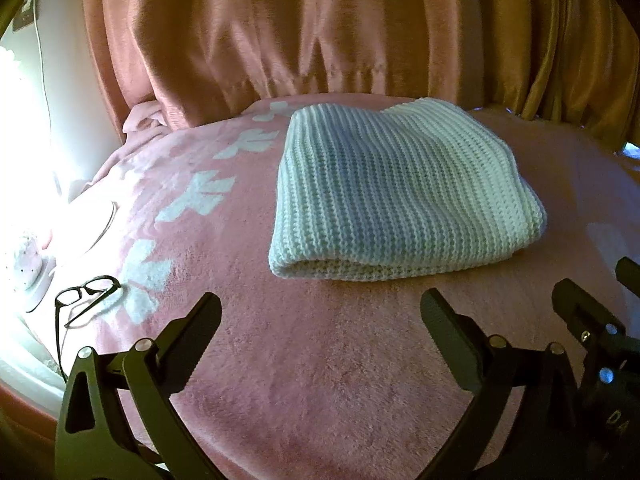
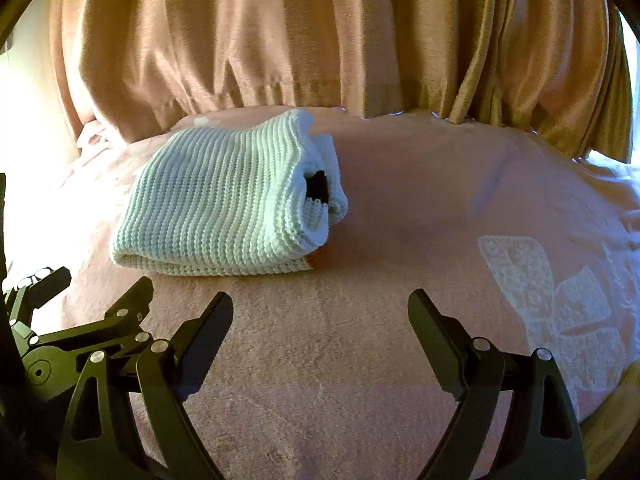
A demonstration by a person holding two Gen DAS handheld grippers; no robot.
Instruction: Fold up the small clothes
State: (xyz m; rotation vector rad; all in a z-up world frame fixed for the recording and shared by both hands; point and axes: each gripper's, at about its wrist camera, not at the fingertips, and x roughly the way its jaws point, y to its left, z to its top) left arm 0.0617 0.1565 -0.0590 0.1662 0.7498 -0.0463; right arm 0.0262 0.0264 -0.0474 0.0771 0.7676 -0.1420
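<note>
A white ribbed knit garment lies folded in a thick rectangle on the pink blanket; in the right wrist view the same garment sits to the upper left, with a dark gap at its right-hand fold. My left gripper stands open just in front of the garment's near edge, with nothing between its fingers. My right gripper is open too, over bare blanket to the right of the garment. Each gripper shows at the edge of the other's view.
A pair of black glasses lies on the blanket at the left, beside a white round object in bright light. Orange-pink curtains hang behind the bed. White bow patterns mark the blanket at the right.
</note>
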